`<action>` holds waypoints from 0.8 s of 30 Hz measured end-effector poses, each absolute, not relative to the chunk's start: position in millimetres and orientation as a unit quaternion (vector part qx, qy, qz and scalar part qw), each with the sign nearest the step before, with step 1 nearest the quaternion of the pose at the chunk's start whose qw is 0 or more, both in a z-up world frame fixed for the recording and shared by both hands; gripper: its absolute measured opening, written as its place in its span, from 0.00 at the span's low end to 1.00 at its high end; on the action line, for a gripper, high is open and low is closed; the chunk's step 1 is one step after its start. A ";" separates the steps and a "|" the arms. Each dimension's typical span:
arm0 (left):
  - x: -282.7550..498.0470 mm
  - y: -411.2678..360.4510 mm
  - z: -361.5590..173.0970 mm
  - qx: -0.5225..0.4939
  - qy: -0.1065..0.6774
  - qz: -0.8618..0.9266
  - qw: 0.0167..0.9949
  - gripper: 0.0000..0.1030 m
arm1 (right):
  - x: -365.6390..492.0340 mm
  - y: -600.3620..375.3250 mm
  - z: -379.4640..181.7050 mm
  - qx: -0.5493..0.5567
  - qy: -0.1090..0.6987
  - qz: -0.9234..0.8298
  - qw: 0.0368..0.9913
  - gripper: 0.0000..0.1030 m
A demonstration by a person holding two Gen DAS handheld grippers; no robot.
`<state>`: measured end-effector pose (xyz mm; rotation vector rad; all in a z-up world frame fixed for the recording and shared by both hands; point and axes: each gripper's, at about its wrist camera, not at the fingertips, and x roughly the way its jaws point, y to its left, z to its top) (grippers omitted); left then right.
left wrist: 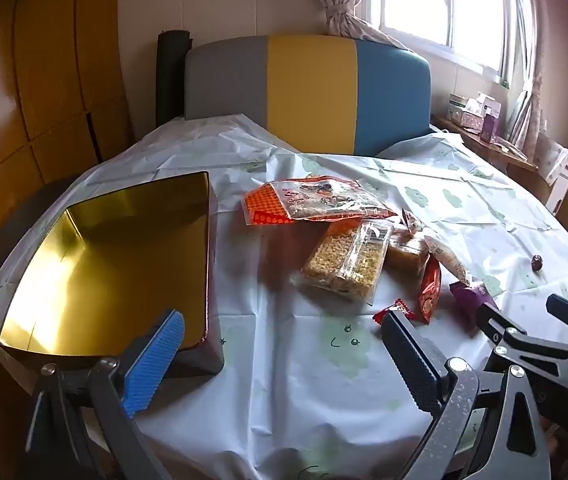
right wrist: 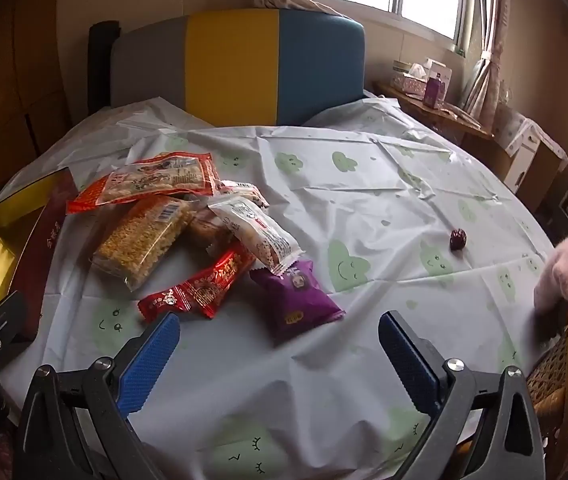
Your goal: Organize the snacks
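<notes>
Two grippers hang over the table with nothing in them: the left gripper [left wrist: 284, 364] and the right gripper [right wrist: 280, 356] both stand wide apart, empty, each tilted downward toward the tablecloth [right wrist: 364, 208]. Ahead of the right gripper and slightly to its left lies the heap of snacks, loosely overlapping as if tipped out for sorting: a purple packet [right wrist: 296, 300] closest to its fingertips, a red wrapper [right wrist: 200, 288] just beside that, a white packet [right wrist: 256, 236] lying across both, then a clear pack of yellow puffed-rice bars [right wrist: 140, 240] and an orange bag [right wrist: 156, 180] farther off. A small dark fruit [right wrist: 458, 239] sits alone, well apart to the right. Beyond the left gripper's blue finger [left wrist: 156, 360], on its left side, stands the open gold-lined box [left wrist: 116, 260], empty, probably the place meant for the snacks. By my reading, no item has been sorted yet; each hand seems poised on its own side, the right for picking, the left near the box.
</notes>
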<state>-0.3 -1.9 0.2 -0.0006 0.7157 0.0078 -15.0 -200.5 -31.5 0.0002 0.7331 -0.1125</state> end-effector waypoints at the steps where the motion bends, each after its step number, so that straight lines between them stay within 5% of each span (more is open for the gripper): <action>1: -0.8 -2.4 0.4 0.002 0.349 0.005 0.937 0.97 | -14.1 -201.0 -31.7 0.003 0.359 -0.056 0.932 0.98; 24: 1.6 4.7 -6.5 -0.014 0.362 -0.002 0.932 1.00 | -12.2 -195.6 -27.9 -0.017 0.341 -0.042 0.939 0.98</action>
